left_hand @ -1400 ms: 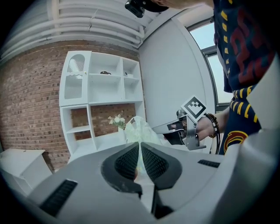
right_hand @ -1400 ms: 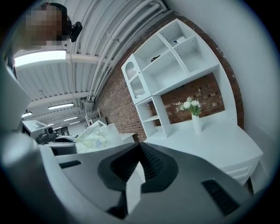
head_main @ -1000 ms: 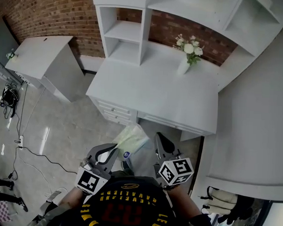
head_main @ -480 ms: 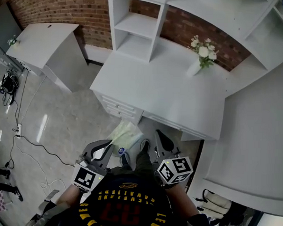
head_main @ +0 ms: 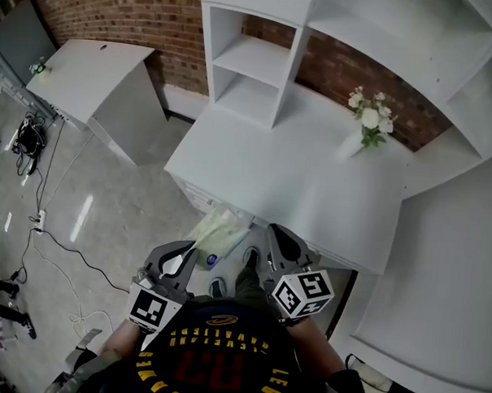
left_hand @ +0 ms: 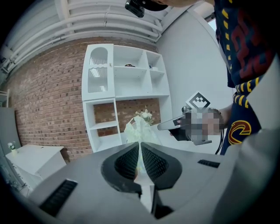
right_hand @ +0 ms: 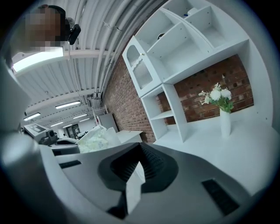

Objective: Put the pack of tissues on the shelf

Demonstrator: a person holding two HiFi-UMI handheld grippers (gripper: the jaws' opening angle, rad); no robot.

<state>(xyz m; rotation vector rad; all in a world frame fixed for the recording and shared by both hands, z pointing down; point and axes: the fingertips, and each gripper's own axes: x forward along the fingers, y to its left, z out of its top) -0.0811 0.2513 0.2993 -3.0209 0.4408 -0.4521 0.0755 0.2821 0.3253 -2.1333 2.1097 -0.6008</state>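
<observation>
Pinching tissue pack near desk edge, left hand-held gripper; right hand-held gripper closed, empty

Lighting: bright, even, from ceiling strip lights; soft shadows; pale glare on floor. Gripper views: heavy fisheye bending, dark vignetted corners, near foreground soft

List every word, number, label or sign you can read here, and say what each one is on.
"23": seemingly, large red digits seen upside down on the person's shirt.
"C": red logo on the same shirt, in the left gripper view.
Yellow lettering above the digits: too blurred to read.
Blue label on the pack of tissues: too small to read.
Marker cubes: square patterns only, no text.
</observation>
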